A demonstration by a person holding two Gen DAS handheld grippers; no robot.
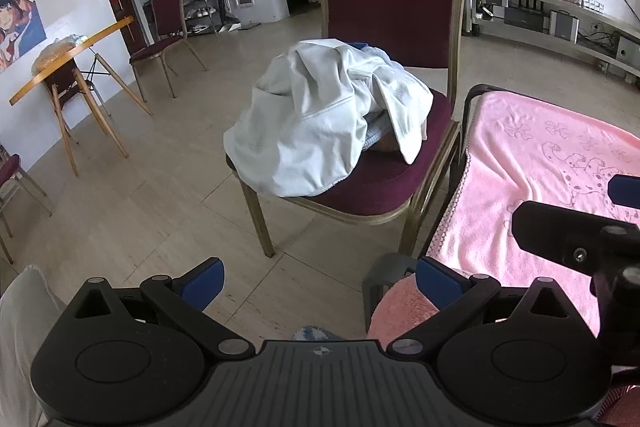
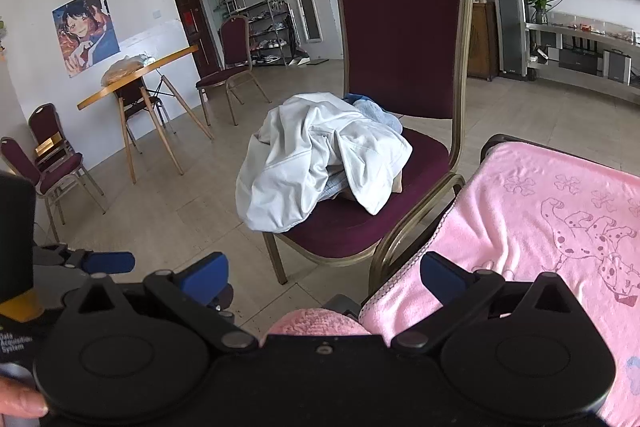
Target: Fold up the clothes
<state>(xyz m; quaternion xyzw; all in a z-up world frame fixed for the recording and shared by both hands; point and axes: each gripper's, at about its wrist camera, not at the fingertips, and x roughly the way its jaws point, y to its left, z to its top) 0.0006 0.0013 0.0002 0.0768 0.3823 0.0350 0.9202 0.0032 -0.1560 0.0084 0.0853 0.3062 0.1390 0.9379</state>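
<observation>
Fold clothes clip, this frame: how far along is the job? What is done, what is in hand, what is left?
Done: nothing folded shows; the pink blanket surface lies bare. In hand: nothing. The left gripper and right gripper are both open and empty, facing the chair. Left: the whole pile; the pale jacket lies crumpled on the seat over a light blue garment, untouched.

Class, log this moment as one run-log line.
phase: pre-grasp | left tongs: open, empty | right tongs: open, empty | white garment: heaped on chair | pink towel: flat
</observation>
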